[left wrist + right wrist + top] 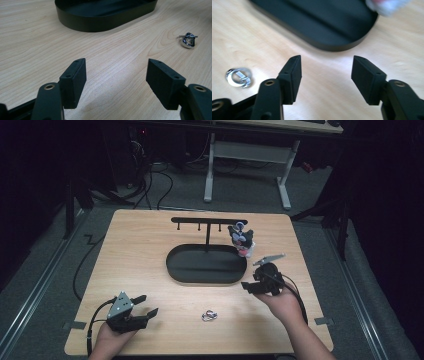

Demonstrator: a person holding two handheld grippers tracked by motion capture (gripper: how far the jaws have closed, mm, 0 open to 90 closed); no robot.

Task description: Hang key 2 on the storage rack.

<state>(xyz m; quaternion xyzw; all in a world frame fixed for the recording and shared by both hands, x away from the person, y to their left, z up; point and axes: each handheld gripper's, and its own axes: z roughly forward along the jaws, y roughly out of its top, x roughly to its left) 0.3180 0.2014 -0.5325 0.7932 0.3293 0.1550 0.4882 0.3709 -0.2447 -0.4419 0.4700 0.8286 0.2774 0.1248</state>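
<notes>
On the light wooden table (150, 245) a small shiny silver metal ring piece (209, 315) lies flat near the near edge, between the two hands and apart from both. The left gripper (147, 305), held in the person's left hand (111, 337) at the near left corner, has its black jaws spread with only bare wood between them; in the left gripper view the silver piece (188, 40) lies beyond and to the right of the jaws, untouched. The right gripper (248, 286), in the right hand (282, 302) at the right of the table, points left; its jaws stand apart and hold nothing, and in the right gripper view the silver piece (238, 77) rests on the wood left of its jaws. Past both grippers sits a black oval metal tray (175, 267) with a thin post and a hooked crossbar (208, 220). A small dark figure-like object with white and red parts (242, 239) stands at the tray's far right rim; what it is cannot be made out.
</notes>
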